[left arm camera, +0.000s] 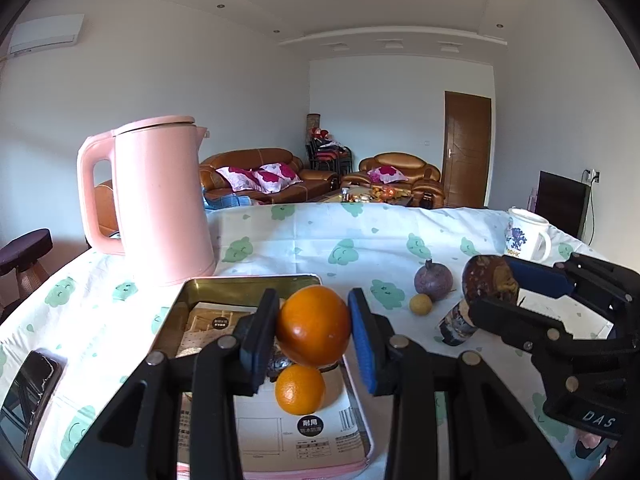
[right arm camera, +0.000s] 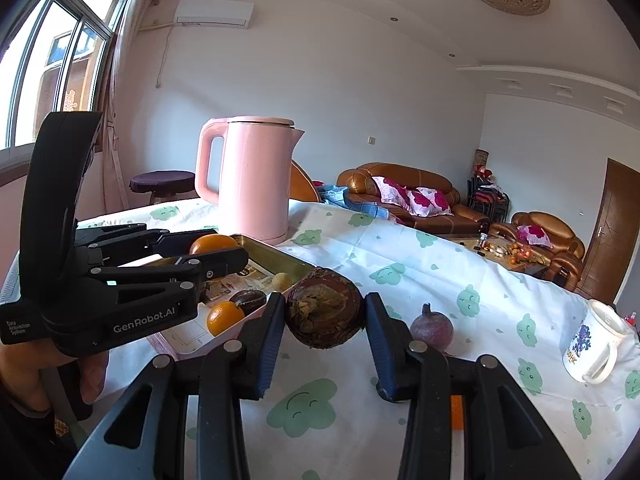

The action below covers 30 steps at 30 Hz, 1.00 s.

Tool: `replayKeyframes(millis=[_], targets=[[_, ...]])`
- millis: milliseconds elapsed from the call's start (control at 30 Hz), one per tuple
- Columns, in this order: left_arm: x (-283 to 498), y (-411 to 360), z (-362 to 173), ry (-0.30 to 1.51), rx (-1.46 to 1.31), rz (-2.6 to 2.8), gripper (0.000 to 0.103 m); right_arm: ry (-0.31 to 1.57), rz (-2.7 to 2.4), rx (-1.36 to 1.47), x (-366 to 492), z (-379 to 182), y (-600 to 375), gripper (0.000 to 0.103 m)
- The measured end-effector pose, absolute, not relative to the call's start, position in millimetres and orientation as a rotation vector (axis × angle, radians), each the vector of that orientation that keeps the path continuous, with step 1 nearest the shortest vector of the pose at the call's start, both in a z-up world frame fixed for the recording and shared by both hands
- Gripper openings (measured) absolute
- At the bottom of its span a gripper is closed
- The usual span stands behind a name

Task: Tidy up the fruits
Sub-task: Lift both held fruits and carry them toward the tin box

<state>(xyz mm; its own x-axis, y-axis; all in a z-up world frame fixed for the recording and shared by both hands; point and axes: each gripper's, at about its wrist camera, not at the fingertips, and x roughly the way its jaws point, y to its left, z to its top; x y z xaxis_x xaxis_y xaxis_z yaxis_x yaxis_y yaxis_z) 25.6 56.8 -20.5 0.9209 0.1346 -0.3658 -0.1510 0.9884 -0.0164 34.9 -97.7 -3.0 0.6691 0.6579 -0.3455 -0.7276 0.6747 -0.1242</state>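
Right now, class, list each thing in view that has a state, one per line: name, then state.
Left gripper: shut on large orange, above gold metal tray.
Right gripper: shut on brown mottled fruit.
Pink electric kettle: upright, lid closed.
White printed mug: upright.
Small orange: resting in tray.

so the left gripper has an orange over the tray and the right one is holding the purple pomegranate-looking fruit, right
Not quite. The left gripper does hold an orange over the tray, but the right gripper holds a brown, rough-skinned fruit, not the purple fruit. The right wrist view shows the purple one sitting free on the tablecloth, beside the right finger.
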Motion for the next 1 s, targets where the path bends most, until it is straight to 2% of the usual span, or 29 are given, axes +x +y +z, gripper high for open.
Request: replayKeyframes(millis=[1000], targets=[[16,121,-33,0.482,-0.087,0.273,0.037,0.324,0.947,-0.331,28,-13,-16,0.043]])
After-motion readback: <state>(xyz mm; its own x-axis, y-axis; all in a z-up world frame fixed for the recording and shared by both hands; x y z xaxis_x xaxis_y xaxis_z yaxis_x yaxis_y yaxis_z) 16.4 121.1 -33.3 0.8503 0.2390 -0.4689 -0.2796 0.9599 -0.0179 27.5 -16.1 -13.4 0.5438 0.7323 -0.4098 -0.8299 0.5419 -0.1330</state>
